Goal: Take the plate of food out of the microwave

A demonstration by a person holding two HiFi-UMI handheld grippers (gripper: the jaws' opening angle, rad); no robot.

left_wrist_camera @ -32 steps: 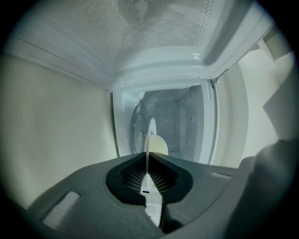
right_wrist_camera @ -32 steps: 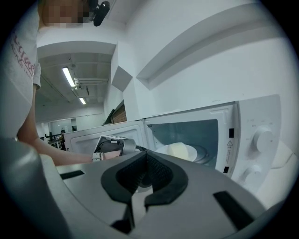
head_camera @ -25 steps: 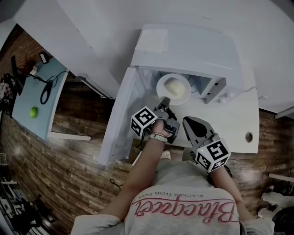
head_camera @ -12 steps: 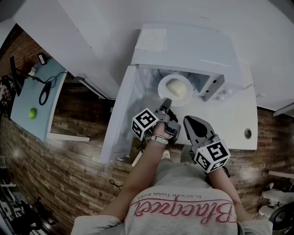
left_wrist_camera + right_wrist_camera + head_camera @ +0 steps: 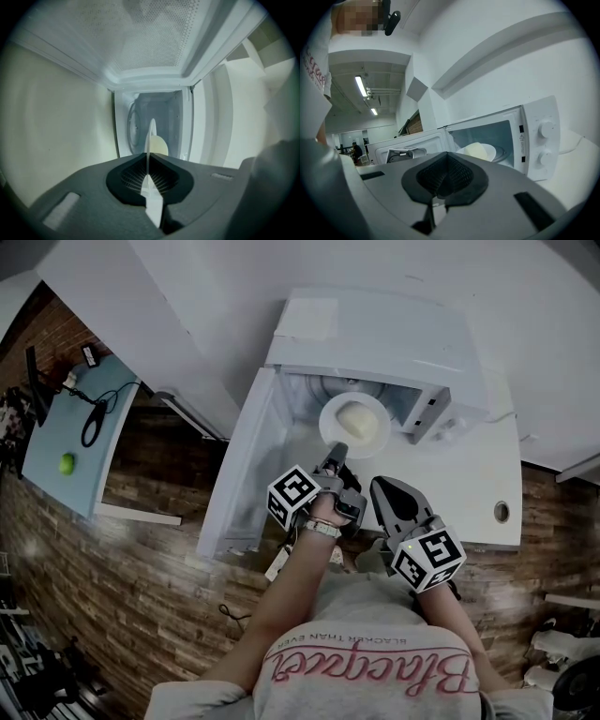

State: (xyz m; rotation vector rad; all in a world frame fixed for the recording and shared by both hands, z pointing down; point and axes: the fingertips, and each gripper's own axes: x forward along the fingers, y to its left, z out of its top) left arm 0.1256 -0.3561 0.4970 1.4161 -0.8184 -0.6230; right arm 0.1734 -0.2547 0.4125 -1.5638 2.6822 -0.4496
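1. Withdrawal is the step in hand: the left gripper [image 5: 336,452] is clenched on the near rim of the plate [image 5: 354,424], which carries pale food [image 5: 353,415] at the mouth of the microwave [image 5: 394,338].
2. Right gripper [image 5: 384,489] hangs near the counter's [image 5: 469,493] front edge, jaws together on nothing.
3. Whether the plate is clear of the turntable is unclear. The next move probably calls for a level pull outward, beside the open door [image 5: 246,470].

The microwave [image 5: 375,343] is white, and the plate [image 5: 328,426] in its mouth is white too, under pale cream food [image 5: 356,416]. In front of it, the left gripper [image 5: 337,450] and right gripper [image 5: 379,486] are grey, each with a cube of black-and-white squares. Left of the microwave, a pale blue table [image 5: 52,432] bears a green ball [image 5: 67,463] over a brown plank floor [image 5: 141,577].
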